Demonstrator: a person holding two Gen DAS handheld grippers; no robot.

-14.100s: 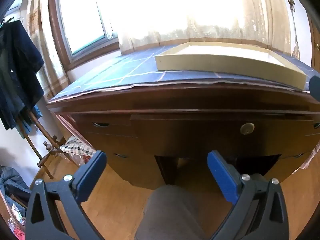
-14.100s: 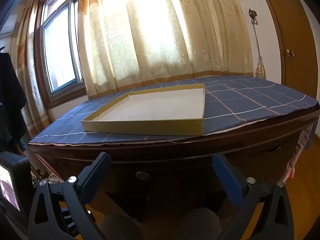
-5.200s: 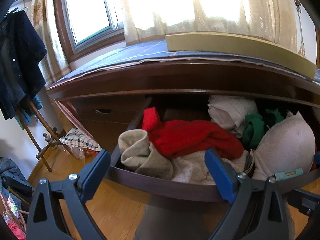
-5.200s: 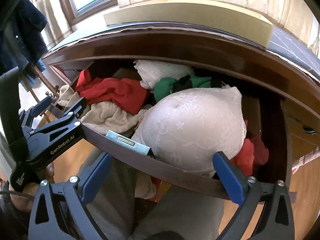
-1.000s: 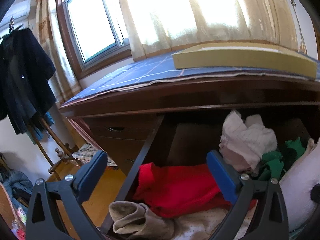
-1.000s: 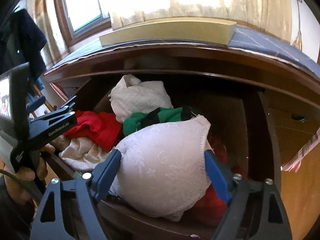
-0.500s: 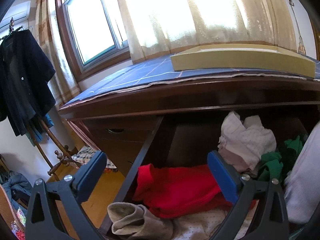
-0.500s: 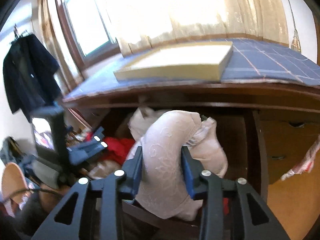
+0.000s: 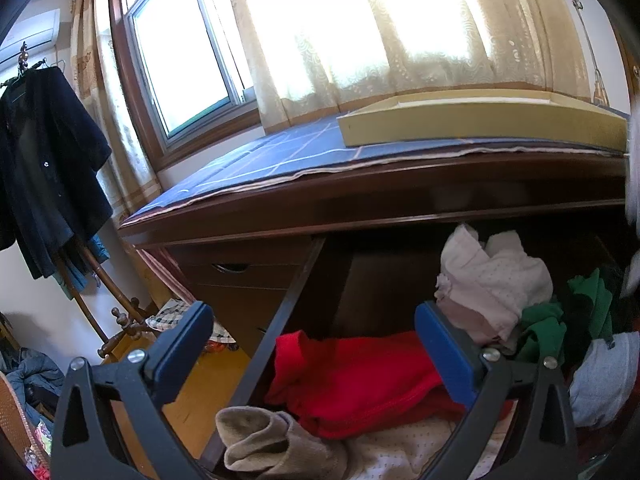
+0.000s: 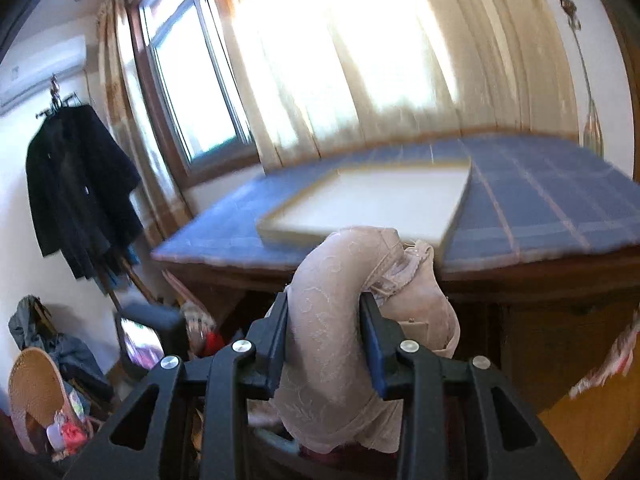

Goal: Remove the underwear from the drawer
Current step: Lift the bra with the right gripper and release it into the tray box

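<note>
My right gripper (image 10: 324,304) is shut on a pale pink lace bra (image 10: 352,252); its jaws have just been closing on the folded cup, which bulges between the pads. The bra hangs above the open wooden drawer (image 9: 292,300), level with the desk edge. My left gripper (image 9: 312,316) stands open and empty over the drawer's left half. Below it lie a red garment (image 9: 352,376), a beige sock (image 9: 264,444), a white and pink bundle (image 9: 492,280) and green cloth (image 9: 576,312). In the left wrist view the bra is only a pale blur at the right edge.
A shallow cream tray (image 10: 372,200) sits on the blue checked cloth (image 9: 256,156) covering the desk top. A dark coat (image 9: 44,160) hangs on a wooden rack to the left. Clutter and a straw hat (image 10: 36,392) lie on the floor at the left.
My right gripper has closed on the bra and lifted it up out of the drawer, so the desk top and tray now show behind it. The left gripper has stayed put.
</note>
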